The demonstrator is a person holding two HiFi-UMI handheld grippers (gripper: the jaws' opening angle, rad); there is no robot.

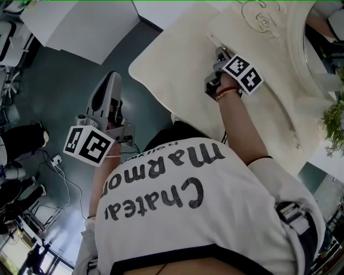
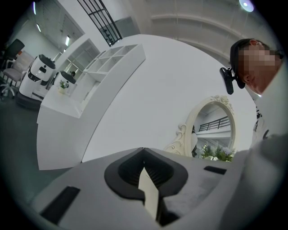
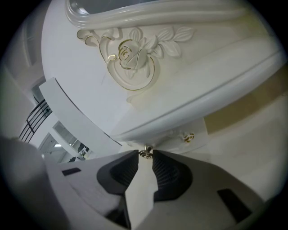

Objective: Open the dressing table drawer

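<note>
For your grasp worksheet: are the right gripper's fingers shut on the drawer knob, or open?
Shut on it: in the right gripper view the small knob sits pinched between the two fingers, touching both tips.

Dressing table (image 3: 202,81): glossy cream paint, prob. wood; knob (image 3: 145,153) shiny metal.

In the head view, the table (image 1: 177,64) top hid the drawer knob (image 3: 145,153); the mirror (image 1: 297,53) ran off the right edge.

light: bright, even, ceiling lamp (image 2: 246,4) glaring | shadows: soft | edges: fisheye-bent, gripper views vignetted | focus: sharp
</note>
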